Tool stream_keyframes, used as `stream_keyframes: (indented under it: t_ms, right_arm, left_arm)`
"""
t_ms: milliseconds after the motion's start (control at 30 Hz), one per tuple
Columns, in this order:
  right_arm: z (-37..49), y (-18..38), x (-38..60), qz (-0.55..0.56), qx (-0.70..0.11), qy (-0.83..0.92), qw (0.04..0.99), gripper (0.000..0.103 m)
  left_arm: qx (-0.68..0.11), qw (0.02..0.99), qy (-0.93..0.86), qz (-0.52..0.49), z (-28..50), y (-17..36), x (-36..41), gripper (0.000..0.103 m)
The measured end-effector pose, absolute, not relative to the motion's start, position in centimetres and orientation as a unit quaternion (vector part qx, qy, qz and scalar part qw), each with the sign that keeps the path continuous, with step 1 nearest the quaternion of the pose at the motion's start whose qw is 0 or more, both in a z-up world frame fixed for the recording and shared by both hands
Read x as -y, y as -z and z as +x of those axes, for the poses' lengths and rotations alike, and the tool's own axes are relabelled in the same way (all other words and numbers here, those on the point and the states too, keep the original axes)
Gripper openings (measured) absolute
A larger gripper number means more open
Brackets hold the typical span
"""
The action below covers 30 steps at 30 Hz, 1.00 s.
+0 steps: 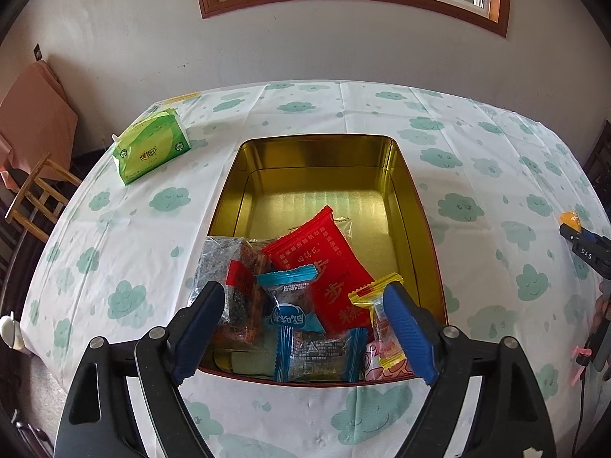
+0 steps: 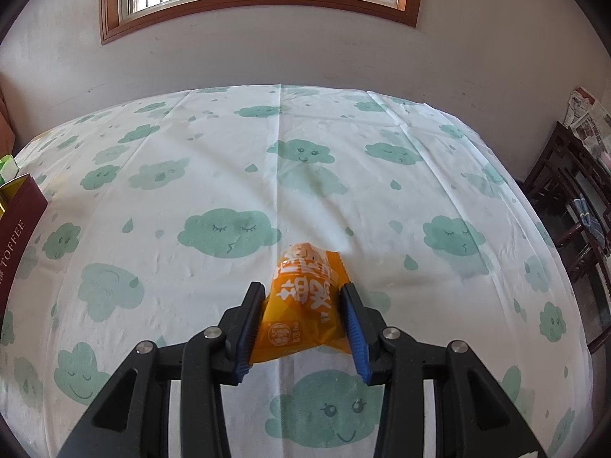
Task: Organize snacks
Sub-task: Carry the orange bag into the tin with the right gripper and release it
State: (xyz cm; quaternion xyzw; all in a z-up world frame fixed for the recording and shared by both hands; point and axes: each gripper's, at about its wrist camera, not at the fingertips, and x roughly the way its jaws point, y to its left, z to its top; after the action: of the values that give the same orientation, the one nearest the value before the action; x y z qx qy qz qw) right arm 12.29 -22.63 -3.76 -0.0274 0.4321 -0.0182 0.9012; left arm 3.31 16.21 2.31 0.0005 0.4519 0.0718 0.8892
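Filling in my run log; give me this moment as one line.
left gripper: open, over tin | right gripper: shut on orange snack packet, over tablecloth | tin: snacks piled at near end

an open tin stands in the middle of the worktop, its snack packets heaped at the near end and the far end bare. a tissue pack lies to its far left. well to the tin's right, one snack packet sits between the fingers of the right hand-held gripper. the left hand-held gripper hangs over the heap.
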Motion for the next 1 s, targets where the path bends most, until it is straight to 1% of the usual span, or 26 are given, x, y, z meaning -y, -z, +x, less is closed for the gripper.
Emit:
stream_keyframes:
  t_ms: [33, 167, 333, 500, 767, 1000]
  right_arm:
    - [12.2, 3.6, 22.5, -0.027, -0.431, 0.016, 0.902, 0.041]
    - [11.7, 2.7, 21.4, -0.023, -0.423, 0.005, 0.906, 0.041]
    - [10.9, 1.0, 18.9, -0.021, -0.411, -0.027, 0.911, 0.041]
    - [9.8, -1.1, 15.2, -0.024, -0.399, -0.074, 0.914, 0.041]
    - [7.6, -4.1, 7.0, -0.051, -0.374, -0.167, 0.911, 0.041]
    - [6.2, -5.0, 0.4, -0.068, -0.367, -0.235, 0.897, 0.041]
  left_arm:
    - [-0.449, 0.890, -0.073, 0.001, 3.2, -2.4, -16.2, 0.083]
    - [-0.444, 0.893, -0.076, 0.005, 2.6, -2.8, -16.1, 0.089]
    - [-0.442, 0.894, -0.078, -0.003, 1.9, -3.3, -16.4, 0.090]
    - [-0.435, 0.896, -0.093, -0.007, 0.8, -3.9, -17.7, 0.094]
    - [-0.429, 0.893, -0.132, -0.033, -1.3, -4.6, -21.5, 0.094]
    - [-0.437, 0.885, -0.154, -0.040, -2.3, -3.9, -23.7, 0.094]
